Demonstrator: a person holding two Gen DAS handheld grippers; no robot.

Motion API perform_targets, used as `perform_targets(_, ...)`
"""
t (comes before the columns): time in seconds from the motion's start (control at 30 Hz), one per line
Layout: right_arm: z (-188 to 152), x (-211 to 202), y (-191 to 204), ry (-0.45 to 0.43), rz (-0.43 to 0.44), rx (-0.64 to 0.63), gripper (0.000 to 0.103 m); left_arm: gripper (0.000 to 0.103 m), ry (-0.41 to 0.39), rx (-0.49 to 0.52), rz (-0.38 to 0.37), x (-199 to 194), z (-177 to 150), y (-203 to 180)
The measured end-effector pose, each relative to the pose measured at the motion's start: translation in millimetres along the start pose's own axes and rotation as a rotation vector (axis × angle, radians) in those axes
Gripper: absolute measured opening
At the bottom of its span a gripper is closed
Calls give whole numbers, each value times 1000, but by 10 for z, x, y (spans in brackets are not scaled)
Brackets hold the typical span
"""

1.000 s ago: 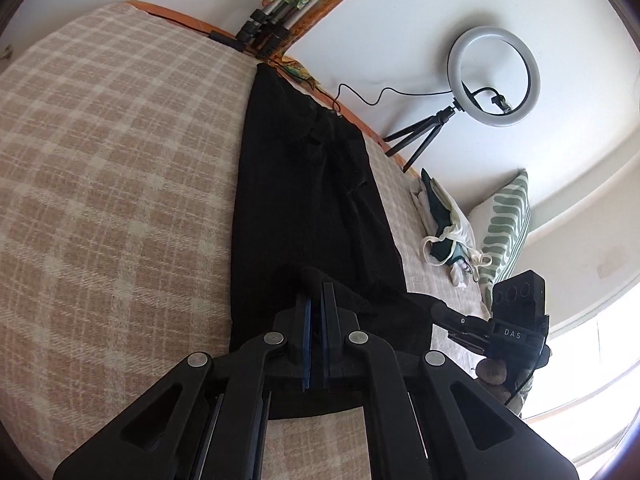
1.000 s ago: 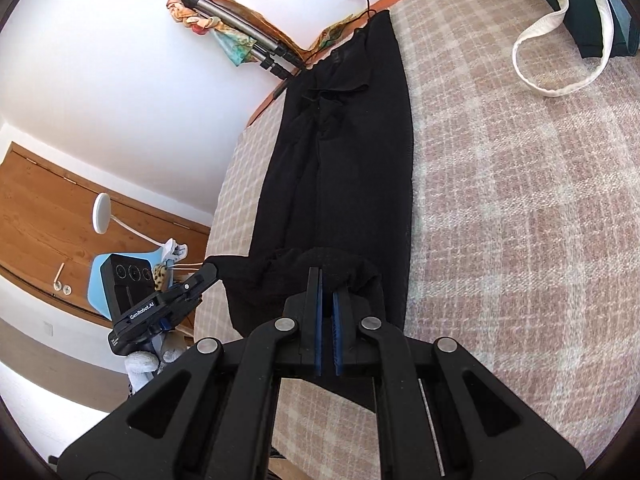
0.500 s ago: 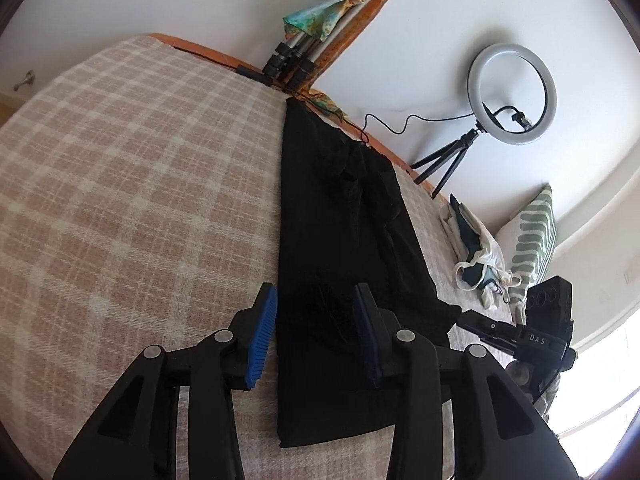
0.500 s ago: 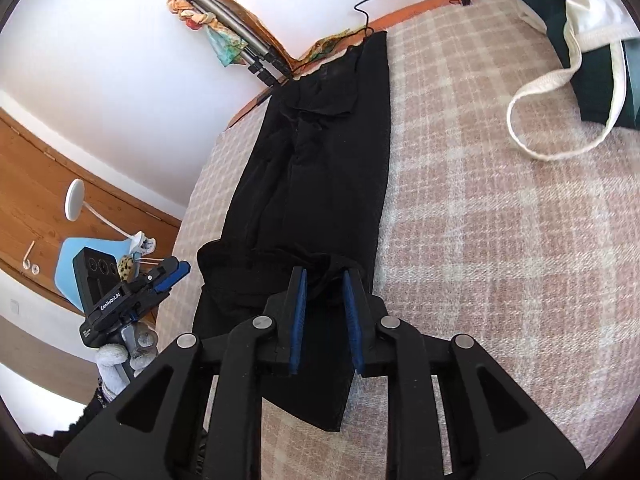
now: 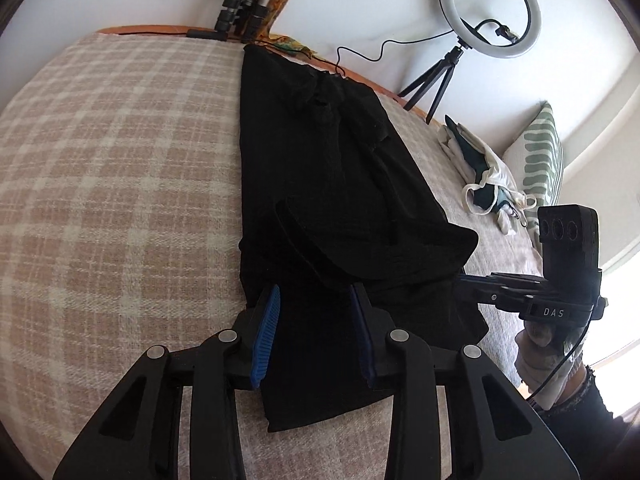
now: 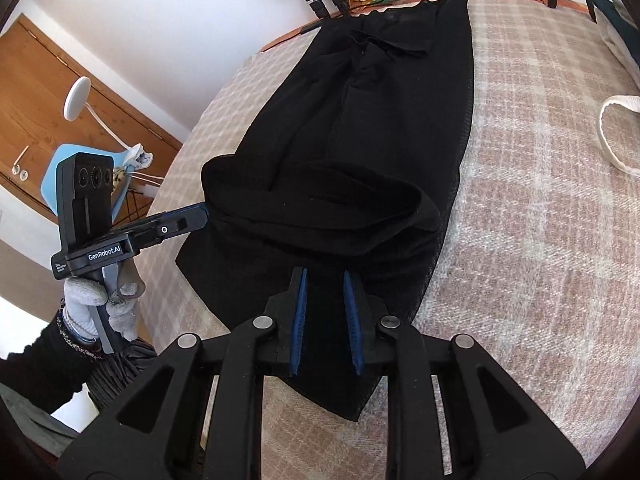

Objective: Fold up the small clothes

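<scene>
On the bed [image 5: 100,160], under its pink-and-cream checked blanket, a long black garment [image 5: 320,160] lies stretched lengthwise from the near edge toward the far wall, most likely a pair of trousers or a skirt, though the dark cloth hides the detail. Reading from the left, the left claw [image 5: 314,320] hovers just over the near end with its blue-padded jaws spread wide and nothing between them, released. Near the middle, the near end of the garment has been turned over onto the rest, leaving a soft, puffy fold [image 6: 320,204] that sits loose rather than flat. To the right, the right claw [image 6: 325,320] is likewise parted and empty, poised just above the cloth beside that fold. By my judgement the task is at an early stage: one first fold of the hem end is laid, not yet smoothed, and the long far portion is still to be folded. Beyond the bed, a folded tripod [image 5: 240,8] leans at the far wall, a ring light [image 5: 490,12] stands on a small tripod, a white-and-green bag [image 5: 486,176] and a striped cushion [image 5: 544,160] rest at the right, and a wooden door [image 6: 48,92] shows in the right wrist view.
</scene>
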State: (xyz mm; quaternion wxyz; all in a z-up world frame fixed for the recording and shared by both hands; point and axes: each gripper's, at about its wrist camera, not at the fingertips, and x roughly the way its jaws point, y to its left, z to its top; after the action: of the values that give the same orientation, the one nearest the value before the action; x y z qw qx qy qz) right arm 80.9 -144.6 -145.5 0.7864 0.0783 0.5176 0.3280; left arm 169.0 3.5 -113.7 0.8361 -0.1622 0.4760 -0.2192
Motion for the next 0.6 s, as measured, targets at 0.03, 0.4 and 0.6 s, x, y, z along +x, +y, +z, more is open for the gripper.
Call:
perform_targets(0.03, 39, -1, -14, -13, -8, 3, 21, 32, -5, -7, -1, 12, 39, 15)
perform_targets(0.4, 419, -315, -452, -239, -114, 153, 21, 32, -197, -100, 54, -128, 449, 296)
perform_targets(0.6, 445, -289, -358, -219, -143, 99, 21, 32, -148, -36, 1, -95, 385, 173)
